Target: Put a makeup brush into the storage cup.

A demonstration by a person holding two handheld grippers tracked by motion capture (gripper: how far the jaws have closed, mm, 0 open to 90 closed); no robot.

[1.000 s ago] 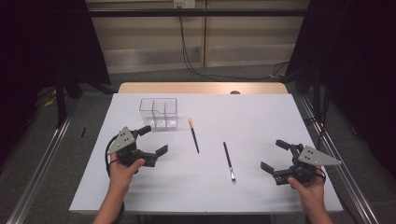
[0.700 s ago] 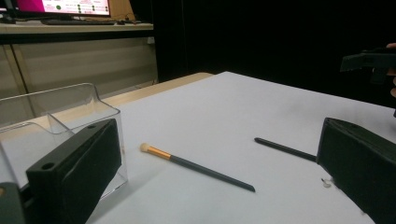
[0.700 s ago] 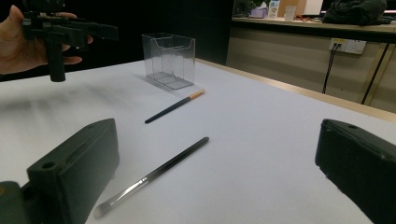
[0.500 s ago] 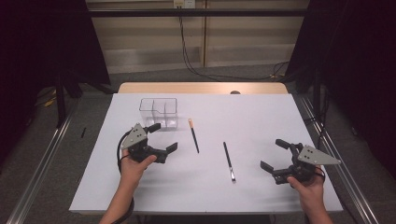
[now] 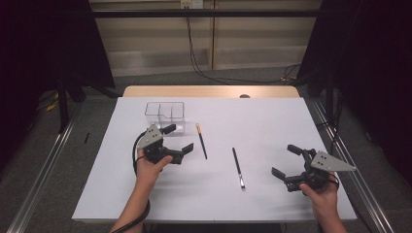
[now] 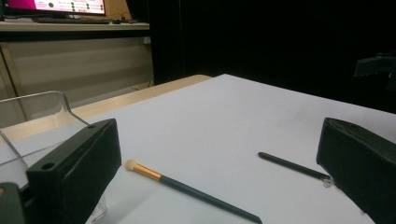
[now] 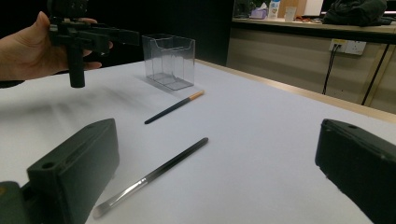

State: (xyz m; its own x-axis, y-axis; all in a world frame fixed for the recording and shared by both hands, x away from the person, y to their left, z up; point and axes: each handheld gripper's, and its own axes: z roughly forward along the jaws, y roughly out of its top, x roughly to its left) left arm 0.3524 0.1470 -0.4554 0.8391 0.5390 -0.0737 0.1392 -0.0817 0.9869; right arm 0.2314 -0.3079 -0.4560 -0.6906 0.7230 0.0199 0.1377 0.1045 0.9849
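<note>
Two slim make-up brushes lie on the white table [image 5: 252, 121]. One has an orange ferrule and a pale tip [image 5: 201, 141] [image 6: 187, 189] [image 7: 175, 107]; the other is dark with a silver ferrule [image 5: 237, 167] [image 6: 292, 165] [image 7: 154, 175]. A clear plastic compartment box [image 5: 165, 114] [image 6: 32, 116] [image 7: 169, 60] stands at the back left. My left gripper [image 5: 179, 137] [image 6: 217, 154] is open, held just left of the orange-ferruled brush, with the box close by its left jaw. My right gripper [image 5: 285, 160] [image 7: 217, 158] is open, low over the table, right of the silver-ferruled brush.
A wooden strip [image 5: 209, 91] runs along the table's far edge. Metal rails [image 5: 43, 165] flank both sides on the floor. From the right gripper view, the left hand and its gripper [image 7: 88, 37] hover at the upper left.
My left gripper has moved right and a little forward, closing on the orange-ferruled brush and the box. The right gripper and both brushes have stayed put.
</note>
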